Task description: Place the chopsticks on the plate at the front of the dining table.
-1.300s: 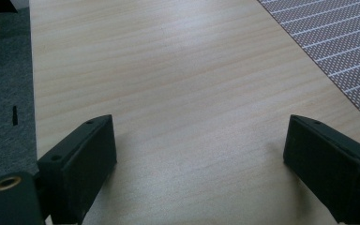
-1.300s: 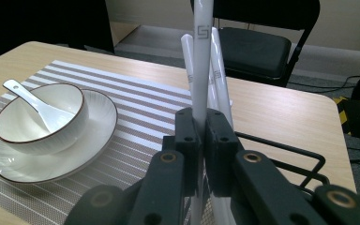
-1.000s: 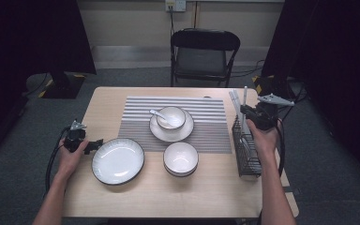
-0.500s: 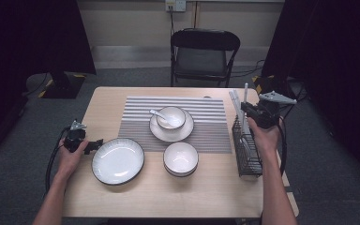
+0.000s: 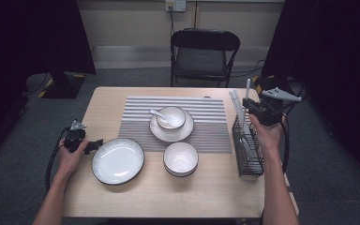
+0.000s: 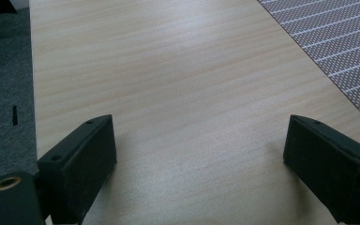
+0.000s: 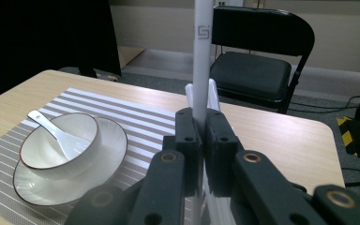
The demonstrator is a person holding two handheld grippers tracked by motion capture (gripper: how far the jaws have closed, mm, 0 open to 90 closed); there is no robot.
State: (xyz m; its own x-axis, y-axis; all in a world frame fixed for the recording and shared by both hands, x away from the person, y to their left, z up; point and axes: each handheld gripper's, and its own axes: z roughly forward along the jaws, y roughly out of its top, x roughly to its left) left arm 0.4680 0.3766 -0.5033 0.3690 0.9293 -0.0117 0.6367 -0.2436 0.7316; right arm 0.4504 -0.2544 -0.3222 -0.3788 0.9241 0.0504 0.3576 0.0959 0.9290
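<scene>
The right gripper [image 5: 248, 104] has its jaws clamped on a white chopstick [image 7: 200, 61], held upright just above the far end of the wire cutlery basket [image 5: 249, 154] — other white sticks [image 5: 235, 101] lean out of that basket just beside it. The grip sits low on a smooth, slim shaft, so the chopstick could pivot or slide through the pads, or snag the neighbouring sticks and tip them out. The left gripper [image 6: 201, 154] rests well left of the basket, jaws wide apart over bare table [image 6: 178, 70].
</scene>
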